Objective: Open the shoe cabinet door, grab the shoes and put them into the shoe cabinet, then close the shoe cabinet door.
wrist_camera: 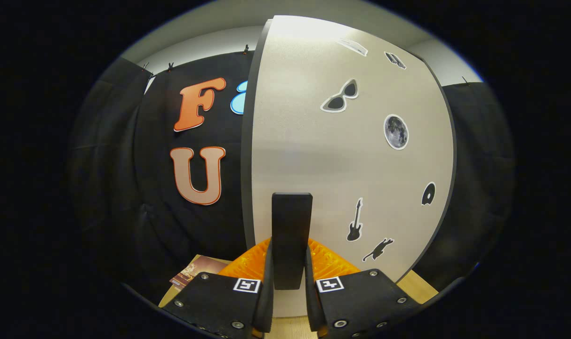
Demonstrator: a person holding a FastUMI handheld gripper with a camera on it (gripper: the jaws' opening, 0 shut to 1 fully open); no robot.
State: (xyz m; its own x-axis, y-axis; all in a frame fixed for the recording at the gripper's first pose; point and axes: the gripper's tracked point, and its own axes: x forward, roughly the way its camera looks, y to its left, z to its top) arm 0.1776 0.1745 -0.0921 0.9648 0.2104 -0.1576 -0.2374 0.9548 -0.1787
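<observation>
**Handle gripped, door status unclear**

The gripper [289, 282] is closed on the dark upright handle [292, 235] of the shoe cabinet door [323, 155], with both fingers pressing its lower end from either side. The pale door panel, dotted with stickers [396, 132], stands just beyond the fingers, and its dark left edge is seen against the booth's cloth wall. Whether the door is being pulled open or pushed shut cannot be told from this view. The cabinet's interior and the shoes are hidden, so it is unclear if they are stowed. A book or booklet [193, 272] lies on the wooden surface [419, 287] beside the fingers.
</observation>
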